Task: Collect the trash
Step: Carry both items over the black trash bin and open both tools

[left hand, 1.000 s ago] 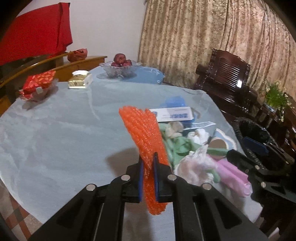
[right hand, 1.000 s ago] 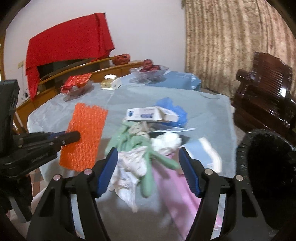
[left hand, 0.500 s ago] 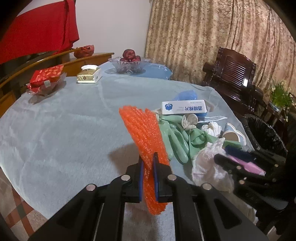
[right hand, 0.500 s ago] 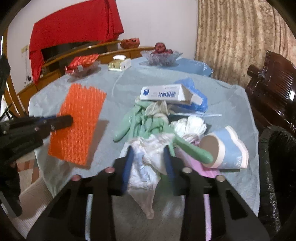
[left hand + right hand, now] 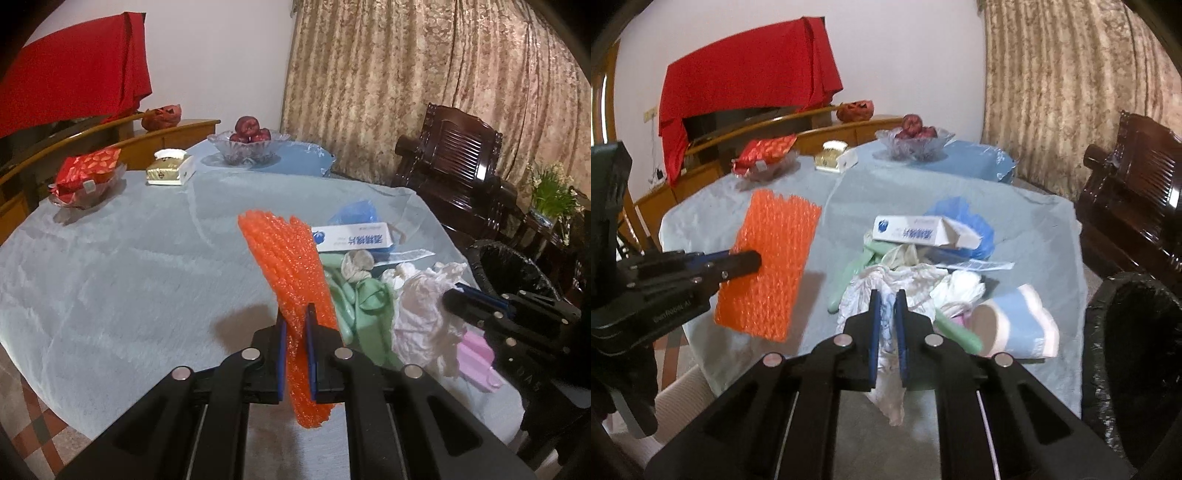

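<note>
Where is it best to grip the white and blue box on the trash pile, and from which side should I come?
Probably grip the white and blue box across its narrow width near the middle, coming from above. It lies flat atop the green rubber gloves with its long side facing us, so its top is unobstructed.

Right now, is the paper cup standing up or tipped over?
Tipped over. The blue paper cup lies on its side on the tablecloth, its open mouth facing the right gripper.

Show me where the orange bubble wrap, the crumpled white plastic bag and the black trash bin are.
orange bubble wrap [image 5: 772,258], right wrist view, middle of the sheet's flat face.
crumpled white plastic bag [image 5: 871,282], right wrist view, bunched part above the gripper's closed pads.
black trash bin [image 5: 517,267], left wrist view, liner inside the rim.
</note>
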Demonstrator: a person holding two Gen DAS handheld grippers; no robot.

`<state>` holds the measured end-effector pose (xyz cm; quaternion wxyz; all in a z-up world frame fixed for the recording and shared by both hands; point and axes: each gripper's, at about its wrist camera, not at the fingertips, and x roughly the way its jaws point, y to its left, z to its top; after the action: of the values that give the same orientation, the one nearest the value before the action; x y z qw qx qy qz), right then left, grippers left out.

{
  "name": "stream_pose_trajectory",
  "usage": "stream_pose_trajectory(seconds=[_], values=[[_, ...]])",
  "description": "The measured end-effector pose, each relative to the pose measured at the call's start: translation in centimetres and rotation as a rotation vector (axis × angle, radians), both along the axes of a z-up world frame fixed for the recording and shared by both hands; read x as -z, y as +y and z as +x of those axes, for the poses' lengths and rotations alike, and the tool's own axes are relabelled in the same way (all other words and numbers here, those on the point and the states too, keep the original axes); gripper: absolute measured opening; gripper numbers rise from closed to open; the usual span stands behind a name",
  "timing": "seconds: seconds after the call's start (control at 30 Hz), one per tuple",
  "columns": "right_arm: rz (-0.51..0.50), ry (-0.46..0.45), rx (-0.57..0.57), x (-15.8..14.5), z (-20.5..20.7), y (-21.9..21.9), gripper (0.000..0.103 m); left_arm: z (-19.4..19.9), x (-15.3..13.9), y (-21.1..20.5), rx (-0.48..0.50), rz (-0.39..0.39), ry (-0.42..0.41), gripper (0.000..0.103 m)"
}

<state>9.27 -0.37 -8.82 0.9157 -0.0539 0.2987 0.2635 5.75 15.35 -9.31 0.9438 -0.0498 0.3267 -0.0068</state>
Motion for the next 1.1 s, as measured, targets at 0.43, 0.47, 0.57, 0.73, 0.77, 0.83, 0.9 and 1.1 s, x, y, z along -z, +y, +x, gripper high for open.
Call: stream_pose_trajectory(seconds=[0.43, 0.47, 0.57, 0.73, 0.77, 0.83, 0.9, 1.1], values=[[0.042, -0.116, 0.145, -5.0, 0.1, -7.1, 0.007, 1.2, -4.0, -5.4, 0.118, 0.007, -0.079, 0.009], [0.041, -0.123, 0.159, -5.3, 0.1, -7.7, 0.007, 1.4, -4.3, -6.0, 0.133, 0.001, -0.084, 0.009], [0.040, -0.138, 0.202, -5.9, 0.2, -9.8, 0.007, 2.0, -4.7, -7.9, 0.175, -0.005, -0.094, 0.009], [0.040, -0.154, 0.283, -6.6, 0.4, -13.8, 0.007, 3.4, -5.1, -11.4, 0.249, -0.024, -0.102, 0.009], [0.039, -0.157, 0.302, -6.7, 0.4, -14.8, 0.007, 3.7, -5.3, -12.4, 0.269, -0.027, -0.105, 0.009], [0.036, -0.161, 0.340, -6.8, 0.5, -16.6, 0.007, 4.5, -5.5, -14.4, 0.308, -0.028, -0.113, 0.009], [0.032, -0.166, 0.377, -6.8, 0.5, -18.4, 0.007, 5.3, -5.7, -15.9, 0.340, -0.032, -0.119, 0.009], [0.009, -0.168, 0.488, -6.4, 0.7, -23.6, 0.007, 7.4, -6.1, -21.7, 0.444, -0.058, -0.130, 0.009]])
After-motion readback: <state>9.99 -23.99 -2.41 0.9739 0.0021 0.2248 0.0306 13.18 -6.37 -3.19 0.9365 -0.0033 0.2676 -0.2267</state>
